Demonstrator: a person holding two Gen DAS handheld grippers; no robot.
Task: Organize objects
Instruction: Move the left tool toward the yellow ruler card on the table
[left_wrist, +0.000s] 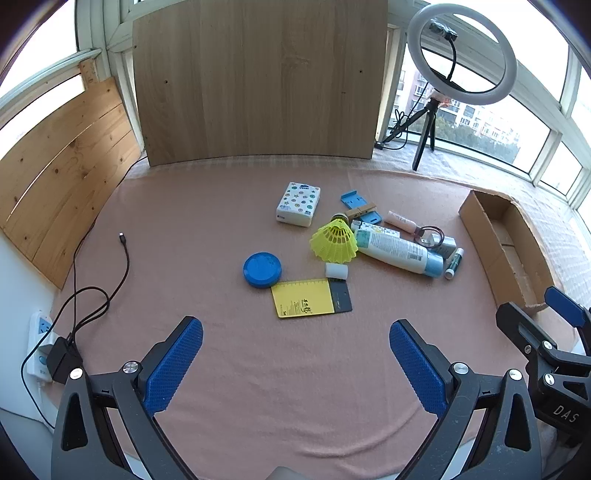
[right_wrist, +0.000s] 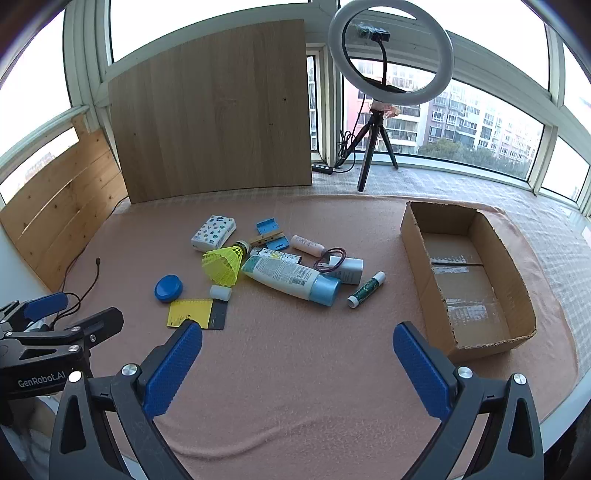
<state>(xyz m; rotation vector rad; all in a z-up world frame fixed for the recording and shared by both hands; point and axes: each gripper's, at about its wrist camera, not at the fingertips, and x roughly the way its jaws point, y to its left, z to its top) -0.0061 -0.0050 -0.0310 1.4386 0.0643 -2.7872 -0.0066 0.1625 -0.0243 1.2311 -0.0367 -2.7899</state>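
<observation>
Pink cloth (right_wrist: 295, 369) is covering the table, and I am holding both tongs above its near edge, tilted down toward the clutter. My left gripper (left_wrist: 295, 354) and my right gripper (right_wrist: 297, 354) are both gaping as wide as they go, with nothing between the blue pads.

Ahead of me a heap is lying mid-table: a yellow shuttlecock (right_wrist: 222, 266) leaning against a big white bottle (right_wrist: 291, 278), a glue stick (right_wrist: 365, 290) just right of the bottle, a blue puck (right_wrist: 168, 288), a yellow card (right_wrist: 195, 314), a small white roll (right_wrist: 220, 292), and a patterned pack (right_wrist: 213, 232) farther back. An open, empty cardboard box (right_wrist: 413, 236) is sitting well to the right of the heap.

I am judging that nothing is sorted yet and the box is the likely home. To start well, I am thinking of taking a loose outlier first, such as the glue stick nearest the box with my right tongs, closing across its narrow width. The flat card is looking hardest to pinch off the cloth; the shuttlecock could crush.
</observation>
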